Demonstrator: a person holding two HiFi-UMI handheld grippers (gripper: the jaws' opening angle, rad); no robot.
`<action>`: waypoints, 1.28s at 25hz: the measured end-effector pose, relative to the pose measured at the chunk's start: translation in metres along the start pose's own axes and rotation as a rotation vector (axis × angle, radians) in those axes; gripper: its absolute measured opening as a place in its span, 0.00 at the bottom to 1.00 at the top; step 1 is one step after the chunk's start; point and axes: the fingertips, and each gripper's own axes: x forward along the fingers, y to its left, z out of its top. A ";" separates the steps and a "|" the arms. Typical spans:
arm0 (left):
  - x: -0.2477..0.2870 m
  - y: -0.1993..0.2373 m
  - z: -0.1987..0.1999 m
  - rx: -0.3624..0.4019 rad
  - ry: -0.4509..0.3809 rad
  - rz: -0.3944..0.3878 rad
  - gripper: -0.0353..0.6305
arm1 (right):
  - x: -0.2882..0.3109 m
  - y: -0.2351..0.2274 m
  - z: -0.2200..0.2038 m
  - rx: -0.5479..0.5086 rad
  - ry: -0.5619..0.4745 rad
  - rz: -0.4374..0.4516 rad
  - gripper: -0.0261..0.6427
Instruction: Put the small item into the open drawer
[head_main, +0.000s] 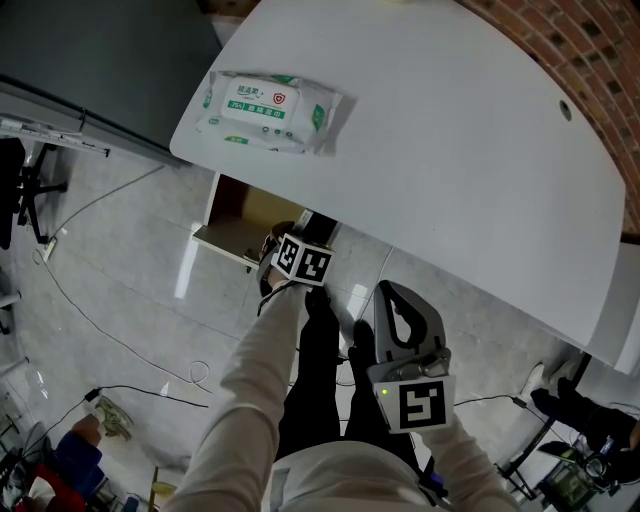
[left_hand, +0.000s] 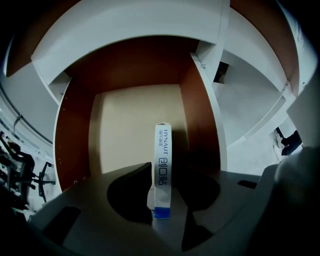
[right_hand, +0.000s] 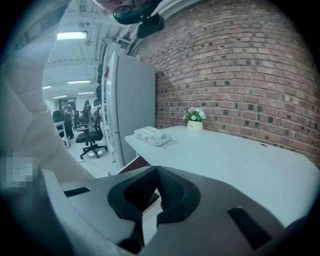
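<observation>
A small flat white box (left_hand: 163, 165) with blue print stands on edge between the jaws of my left gripper (left_hand: 165, 177). The left pad touches it, the right pad stands a little off it, so the jaws are open around it. Behind the box lies the beige floor of the open drawer (left_hand: 130, 125), with brown side walls. In the head view the left gripper (head_main: 288, 246) reaches into the drawer (head_main: 238, 222) under the white table (head_main: 450, 150). My right gripper (head_main: 405, 325) hangs low in front of the table edge. It is shut and empty (right_hand: 156, 194).
A packet of wet wipes (head_main: 268, 110) lies on the table's left end; it also shows in the right gripper view (right_hand: 152, 135). A small flower pot (right_hand: 194, 121) stands by the brick wall. A grey cabinet (right_hand: 131, 100), office chairs (right_hand: 92, 137) and floor cables (head_main: 110, 330) are at the left.
</observation>
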 end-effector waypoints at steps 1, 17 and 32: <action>-0.001 0.000 0.001 -0.001 -0.005 -0.003 0.28 | 0.000 0.000 0.000 0.000 -0.002 0.001 0.08; -0.066 0.003 0.035 -0.084 -0.172 -0.016 0.26 | -0.005 0.005 0.013 -0.012 -0.043 0.024 0.08; -0.169 0.004 0.064 -0.138 -0.382 0.026 0.14 | -0.032 -0.002 0.029 -0.021 -0.097 0.049 0.08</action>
